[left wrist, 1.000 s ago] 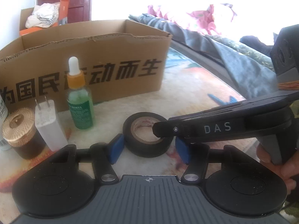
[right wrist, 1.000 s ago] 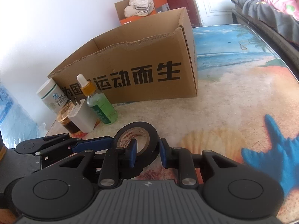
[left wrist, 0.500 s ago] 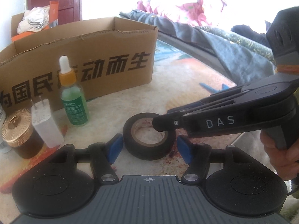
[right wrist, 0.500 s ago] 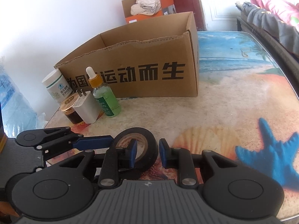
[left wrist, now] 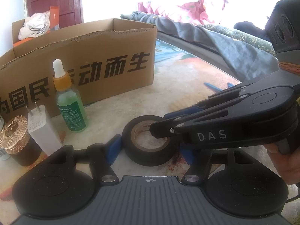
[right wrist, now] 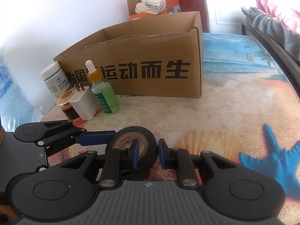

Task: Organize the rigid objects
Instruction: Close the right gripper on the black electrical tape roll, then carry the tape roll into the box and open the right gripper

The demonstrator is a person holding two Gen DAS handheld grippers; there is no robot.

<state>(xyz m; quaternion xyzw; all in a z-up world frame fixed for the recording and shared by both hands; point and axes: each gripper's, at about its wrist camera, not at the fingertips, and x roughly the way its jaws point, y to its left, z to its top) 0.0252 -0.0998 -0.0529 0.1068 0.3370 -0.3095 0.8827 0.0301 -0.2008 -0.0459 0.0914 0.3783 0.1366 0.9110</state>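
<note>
A black roll of tape [left wrist: 150, 148] lies on the table between the open fingers of my left gripper [left wrist: 150, 150], which do not touch it. My right gripper [right wrist: 147, 153] comes in from the right. One of its fingers sits inside the roll's hole and the other outside, straddling the roll's wall [right wrist: 150, 150]; whether the pads press it is unclear. A green dropper bottle [left wrist: 70, 101], a white charger plug [left wrist: 43, 129] and a gold-lidded dark jar [left wrist: 16, 140] stand at the left. A white tub [right wrist: 54, 78] stands behind them.
An open cardboard box [right wrist: 150, 65] with black characters stands behind the objects. The table has a beach-print cover [right wrist: 243, 97] with a blue starfish. A smaller box of clutter [right wrist: 153, 3] sits behind. Bedding [left wrist: 206, 37] lies along the table's right side.
The tape roll stays in place. My right gripper has shifted slightly, its finger still inside the roll's hole. Both views have drawn back a little from the cardboard box.
</note>
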